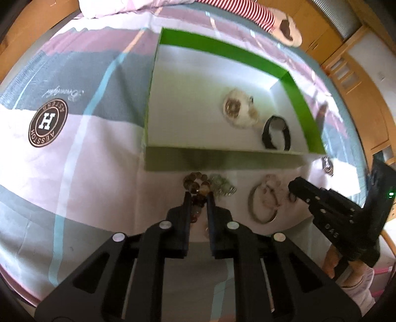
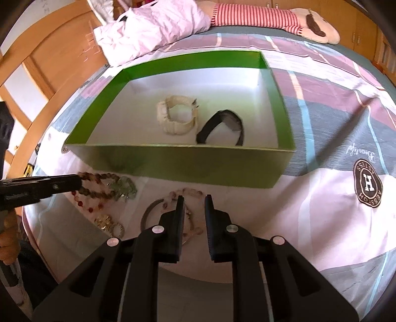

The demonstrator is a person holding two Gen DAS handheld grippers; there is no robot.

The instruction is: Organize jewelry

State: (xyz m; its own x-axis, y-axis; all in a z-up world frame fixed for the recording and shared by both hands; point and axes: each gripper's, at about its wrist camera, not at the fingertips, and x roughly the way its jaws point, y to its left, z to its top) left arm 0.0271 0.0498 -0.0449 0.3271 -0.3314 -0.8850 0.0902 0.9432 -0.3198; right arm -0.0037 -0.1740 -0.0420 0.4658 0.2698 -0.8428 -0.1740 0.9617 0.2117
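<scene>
The left gripper (image 1: 199,195) has its jaws around the brown bead bracelet (image 1: 195,184), which lies on the bedsheet (image 1: 99,148) just before the green box (image 1: 222,159). Whether they grip it, I cannot tell. Best squeeze firmly and lift clear of the green beads (image 1: 221,185) before crossing the wall. The right gripper (image 2: 194,198) hangs with jaws apart over the pink bracelet (image 2: 190,192).

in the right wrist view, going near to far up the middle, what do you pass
right gripper → pink bead bracelet on the bedsheet → near wall of the green box → white watch inside the box → far wall of the box → striped plush toy
</scene>
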